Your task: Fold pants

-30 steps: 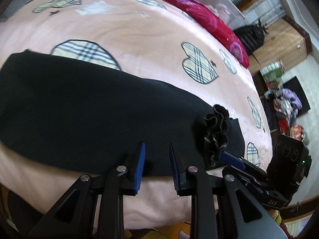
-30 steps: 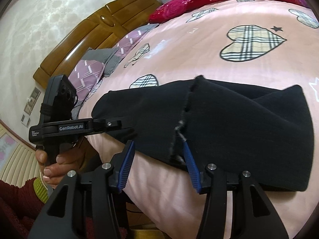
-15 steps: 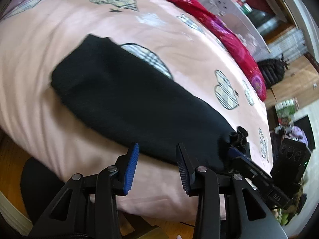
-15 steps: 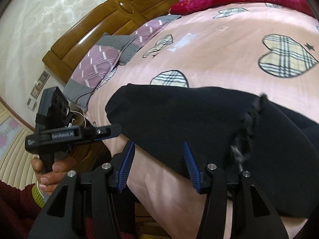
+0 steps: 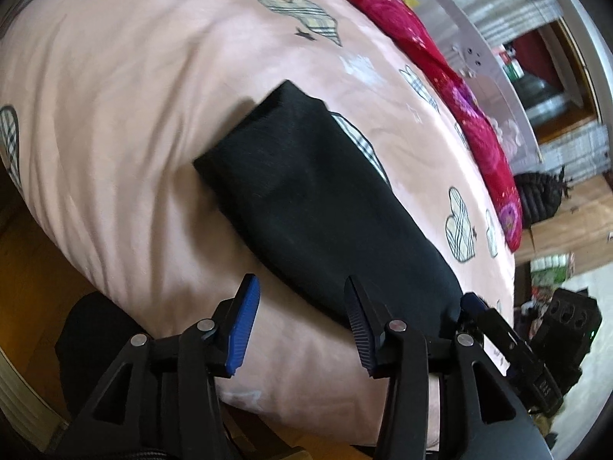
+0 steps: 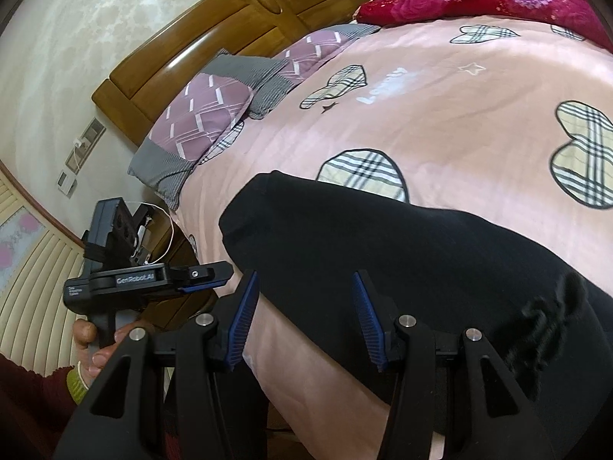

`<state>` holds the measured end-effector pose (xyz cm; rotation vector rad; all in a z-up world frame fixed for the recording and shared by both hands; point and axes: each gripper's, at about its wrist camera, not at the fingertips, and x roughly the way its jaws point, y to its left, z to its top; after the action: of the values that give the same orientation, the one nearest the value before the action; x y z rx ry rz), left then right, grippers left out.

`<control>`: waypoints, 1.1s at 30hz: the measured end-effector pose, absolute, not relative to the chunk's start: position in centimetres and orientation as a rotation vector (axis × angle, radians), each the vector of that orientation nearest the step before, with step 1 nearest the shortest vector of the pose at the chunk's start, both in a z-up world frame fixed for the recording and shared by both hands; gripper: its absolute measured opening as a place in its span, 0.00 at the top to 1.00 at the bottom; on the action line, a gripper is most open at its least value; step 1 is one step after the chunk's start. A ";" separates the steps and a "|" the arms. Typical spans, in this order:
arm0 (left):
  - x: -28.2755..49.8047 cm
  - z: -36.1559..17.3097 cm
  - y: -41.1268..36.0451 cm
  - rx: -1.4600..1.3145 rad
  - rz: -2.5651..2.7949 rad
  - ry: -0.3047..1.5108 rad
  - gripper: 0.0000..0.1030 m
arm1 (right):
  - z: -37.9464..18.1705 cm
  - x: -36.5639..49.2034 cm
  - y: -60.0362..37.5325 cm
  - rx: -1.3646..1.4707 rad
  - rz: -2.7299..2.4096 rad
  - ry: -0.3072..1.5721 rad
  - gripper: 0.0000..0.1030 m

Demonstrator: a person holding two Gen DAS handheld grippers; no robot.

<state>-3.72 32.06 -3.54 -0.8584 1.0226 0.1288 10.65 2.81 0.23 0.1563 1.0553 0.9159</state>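
Observation:
Black pants lie folded lengthwise across the pink bedspread, near its front edge. My left gripper hovers over their near edge close to the leg end. Its jaws are opening and the pads press on nothing. In the right wrist view the pants run from the leg end at left to a ruffled waistband at right. My right gripper stands open just above the cloth's near edge. The left gripper shows there side-on, off the bed's corner. The right gripper appears by the pants' right end.
A wooden headboard and purple-grey pillows lie at the bed's far left. A red flowered blanket runs along the far side. The bed's edge drops to a wooden floor. A hand holds the left gripper's handle.
Both grippers have slid along the pants toward the leg end, which has come into full view. The left jaws have spread wider. The ruffled waistband has drifted right.

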 end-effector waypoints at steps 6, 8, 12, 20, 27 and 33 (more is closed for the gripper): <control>-3.3 -4.8 33.7 -0.915 0.128 1.019 0.54 | 0.3 11.3 4.6 0.128 0.935 1.067 0.49; -3.3 -5.2 33.9 -0.936 0.126 1.016 0.54 | 0.2 11.6 5.1 0.125 0.936 1.073 0.49; -2.9 -6.1 34.4 -0.967 0.129 1.009 0.54 | 0.0 12.0 6.3 0.095 0.948 1.088 0.49; -1.9 -7.9 35.7 -1.024 0.150 0.994 0.54 | -0.8 13.8 9.2 0.045 0.970 1.108 0.49; -1.1 -8.4 36.0 -1.026 0.156 0.982 0.54 | -1.9 16.8 13.3 -0.048 1.006 1.131 0.49; -1.0 -8.7 35.8 -1.012 0.162 0.970 0.55 | -3.3 19.8 17.9 -0.172 1.055 1.161 0.49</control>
<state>-1.03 35.80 -8.69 -1.0123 0.9703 0.1622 19.83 17.95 -3.34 -0.1719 1.1615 1.0550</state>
